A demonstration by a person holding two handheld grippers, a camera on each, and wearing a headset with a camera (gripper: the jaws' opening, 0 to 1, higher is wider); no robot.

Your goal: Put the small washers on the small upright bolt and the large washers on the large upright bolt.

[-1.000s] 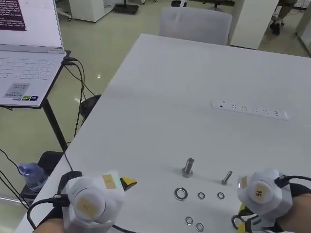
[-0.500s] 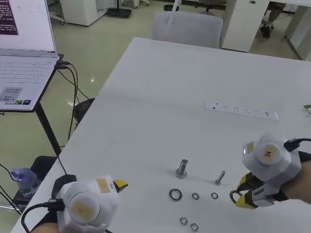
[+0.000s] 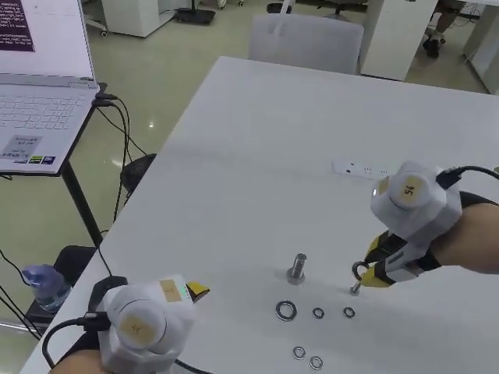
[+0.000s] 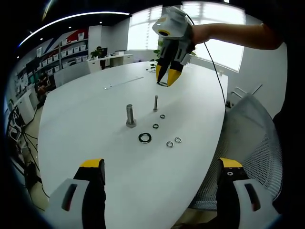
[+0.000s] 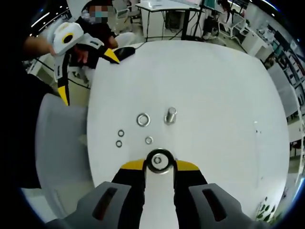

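White surface holds the loose washers, and the right tongs pinch one thin washer, likely light and slippery, by its rim just above the small bolt, while the left tongs gape open.

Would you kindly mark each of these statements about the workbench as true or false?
1. The right gripper is shut on a washer. True.
2. The left gripper is shut. False: its jaws stand wide apart and hold nothing.
3. Both bolts lie on their sides. False: the large bolt and the small bolt stand upright.
4. Five washers lie loose on the table. True: one large washer and four small washers.
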